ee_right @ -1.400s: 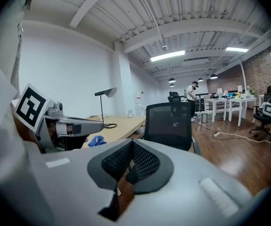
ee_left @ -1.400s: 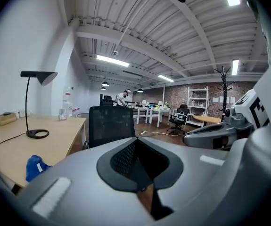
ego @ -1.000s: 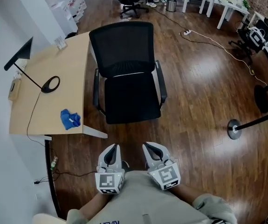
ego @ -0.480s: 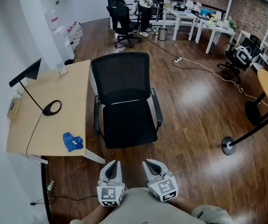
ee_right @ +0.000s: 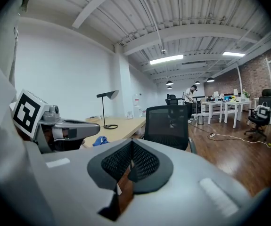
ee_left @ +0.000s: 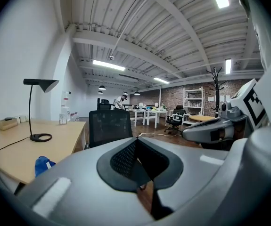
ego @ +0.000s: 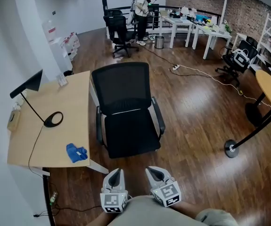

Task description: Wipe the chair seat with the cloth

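Observation:
A black mesh-backed office chair point(ego: 127, 112) stands beside the wooden desk point(ego: 41, 140), its seat point(ego: 130, 135) facing me. The crumpled blue cloth point(ego: 76, 152) lies on the desk's near right corner, also seen in the left gripper view as the cloth point(ee_left: 42, 164) and in the right gripper view as the cloth point(ee_right: 100, 140). Both grippers are held close to my body, well short of chair and cloth. My left gripper point(ego: 116, 174) is shut and empty. My right gripper point(ego: 154, 173) is shut and empty too.
A black desk lamp point(ego: 34, 95) with its cable stands on the desk. A stanchion base point(ego: 230, 147) sits on the wood floor at right. Farther back are another black chair point(ego: 116, 29), white tables point(ego: 196, 27), a person point(ego: 142, 13) and a cable point(ego: 210, 76) across the floor.
The head view has tilted up and pulled back, so chair and desk sit lower and farther, and more of the room shows. Both grippers stay shut near my body.

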The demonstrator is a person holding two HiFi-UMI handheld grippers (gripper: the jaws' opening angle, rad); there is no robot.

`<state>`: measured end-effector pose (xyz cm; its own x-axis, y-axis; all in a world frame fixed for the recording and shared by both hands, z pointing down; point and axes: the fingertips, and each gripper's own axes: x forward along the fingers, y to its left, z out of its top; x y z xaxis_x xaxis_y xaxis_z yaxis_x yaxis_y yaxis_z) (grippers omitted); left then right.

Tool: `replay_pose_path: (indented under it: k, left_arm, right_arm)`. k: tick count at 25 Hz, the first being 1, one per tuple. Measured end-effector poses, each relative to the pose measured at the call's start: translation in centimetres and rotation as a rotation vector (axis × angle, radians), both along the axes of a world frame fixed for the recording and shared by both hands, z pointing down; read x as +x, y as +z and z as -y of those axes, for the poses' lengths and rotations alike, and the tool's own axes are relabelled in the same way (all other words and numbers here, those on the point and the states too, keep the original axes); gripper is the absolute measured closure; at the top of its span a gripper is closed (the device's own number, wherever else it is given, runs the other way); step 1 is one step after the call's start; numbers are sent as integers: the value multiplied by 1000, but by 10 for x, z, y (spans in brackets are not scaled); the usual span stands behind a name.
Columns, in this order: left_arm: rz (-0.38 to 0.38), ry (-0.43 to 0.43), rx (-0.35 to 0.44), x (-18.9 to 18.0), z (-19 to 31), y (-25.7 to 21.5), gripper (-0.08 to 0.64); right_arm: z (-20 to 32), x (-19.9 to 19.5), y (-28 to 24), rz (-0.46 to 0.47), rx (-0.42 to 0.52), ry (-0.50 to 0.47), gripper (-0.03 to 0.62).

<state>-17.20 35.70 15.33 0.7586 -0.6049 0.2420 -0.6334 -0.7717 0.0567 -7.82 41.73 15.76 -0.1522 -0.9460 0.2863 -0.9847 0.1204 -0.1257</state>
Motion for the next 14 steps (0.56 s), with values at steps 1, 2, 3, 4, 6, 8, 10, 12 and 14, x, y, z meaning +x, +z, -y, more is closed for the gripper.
replay_pose_path:
  k: [1, 2, 3, 4, 6, 8, 10, 12, 14]
  left_arm:
    - [0, 0, -2, -1, 1, 1, 555]
    - [-2, -2, -4, -3, 1, 3, 555]
    - [-3, -3, -6, -5, 2, 4, 555]
    - [-3, -3, -6, -6, 3, 4, 555]
    - [-1, -4, -7, -8, 4, 5, 555]
    - [-4, -3, -8, -8, 3, 5, 555]
    - [-12, -2, -6, -8, 2, 4, 555]
    - [-16, -4, -3, -9, 4, 3, 555]
    - [-19, -7, 1, -11, 6, 2, 555]
  right_arm:
    - [1, -2, 0, -1, -1, -1, 586]
    - [1, -3, 1, -4, -1, -3, 586]
    - [2, -5, 1, -12, 0, -6, 586]
    - [3, -5, 0, -19, 1, -9, 586]
    - [4, -7, 1, -23, -2, -11, 586]
    - [3, -9, 1, -21, -8, -13, 586]
    - [2, -10, 1, -21, -9, -14, 586]
    - [4, -10, 1, -29, -2, -16, 586]
    - [6, -10, 2, -35, 4, -16, 586]
